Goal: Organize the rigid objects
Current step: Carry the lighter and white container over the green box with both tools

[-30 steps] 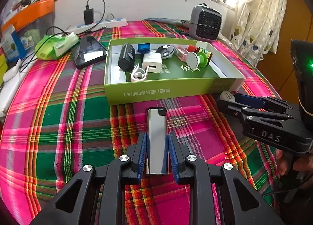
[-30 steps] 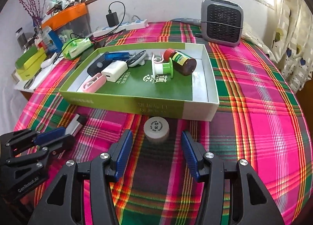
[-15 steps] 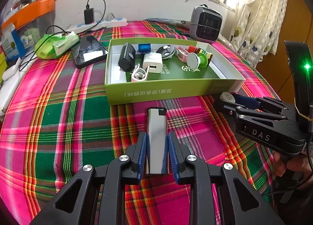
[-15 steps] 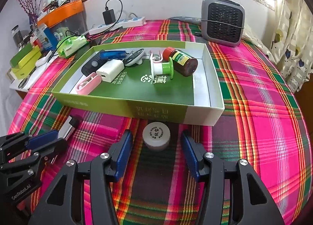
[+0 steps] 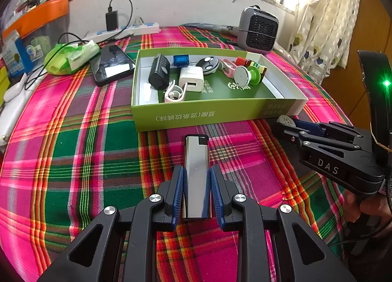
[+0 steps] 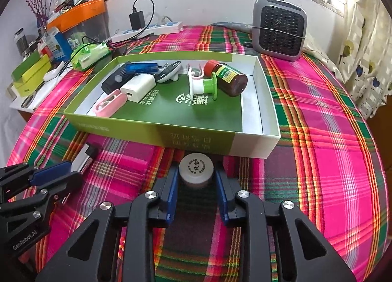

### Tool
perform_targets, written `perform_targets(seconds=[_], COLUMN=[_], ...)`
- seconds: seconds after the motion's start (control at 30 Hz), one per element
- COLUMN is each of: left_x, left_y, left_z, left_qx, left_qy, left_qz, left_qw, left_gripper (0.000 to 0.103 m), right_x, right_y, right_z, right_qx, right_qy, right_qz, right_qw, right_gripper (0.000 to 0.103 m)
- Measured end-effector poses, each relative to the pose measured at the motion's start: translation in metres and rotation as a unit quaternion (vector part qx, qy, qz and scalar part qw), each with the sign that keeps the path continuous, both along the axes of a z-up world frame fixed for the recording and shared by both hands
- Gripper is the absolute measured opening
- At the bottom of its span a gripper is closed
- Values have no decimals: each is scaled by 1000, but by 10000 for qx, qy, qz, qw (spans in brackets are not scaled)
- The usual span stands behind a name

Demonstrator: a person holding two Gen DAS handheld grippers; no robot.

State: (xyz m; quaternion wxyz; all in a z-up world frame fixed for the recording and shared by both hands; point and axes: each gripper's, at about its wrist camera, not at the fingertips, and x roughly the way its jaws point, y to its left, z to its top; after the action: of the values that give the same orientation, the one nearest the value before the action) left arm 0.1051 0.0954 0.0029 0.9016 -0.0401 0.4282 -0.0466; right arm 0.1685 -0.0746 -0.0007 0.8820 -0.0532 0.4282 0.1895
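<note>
In the left wrist view, a silver lighter (image 5: 196, 174) (lying on the plaid cloth (image 5: 98, 149), just before the green box (image 5: 210, 114)) is clamped by the left gripper (image 5: 196, 193). In the right wrist view, the jaws of the right gripper (image 6: 196, 191) are closing, and a small white-capped jar (image 6: 196, 169), beside the box wall, is pressed between the pads.

White-capped jar (image 6: 196, 170) body hidden below its cap.

One green box (image 6: 196, 138) sits on the plaid cloth, and eight small things lie in it: one black device (image 6: 115, 81), one blue stick (image 6: 142, 67), one white charger (image 6: 138, 87), one grey fob (image 6: 170, 74), two pink clips (image 6: 110, 104), one green-and-white spool (image 6: 204, 86) and one brown bottle (image 6: 229, 77). Outside it lie one silver lighter (image 5: 196, 171) and one white-capped jar (image 6: 196, 168). Two grippers (image 6: 196, 184) are in view.
</note>
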Motion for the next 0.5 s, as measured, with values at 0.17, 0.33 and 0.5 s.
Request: perform_targets(seconds=[0.17, 0.33, 0.5], left_x=[0, 0, 0], left_y=[0, 0, 2], left_z=[0, 0, 4], left_qx=[-7, 4, 14], left_qy=[0, -5, -80], left_qz=[4, -1, -2], left_qw=[10000, 10000, 10000], left_gripper=[22, 22, 22], right_x=[-1, -1, -5], right_y=[0, 0, 1], right_z=[1, 1, 2], right_qx=[28, 31, 70], right_qy=[5, 6, -25], right_qz=[1, 23, 73], right_qw=[10000, 10000, 9999], right_gripper=[29, 29, 29])
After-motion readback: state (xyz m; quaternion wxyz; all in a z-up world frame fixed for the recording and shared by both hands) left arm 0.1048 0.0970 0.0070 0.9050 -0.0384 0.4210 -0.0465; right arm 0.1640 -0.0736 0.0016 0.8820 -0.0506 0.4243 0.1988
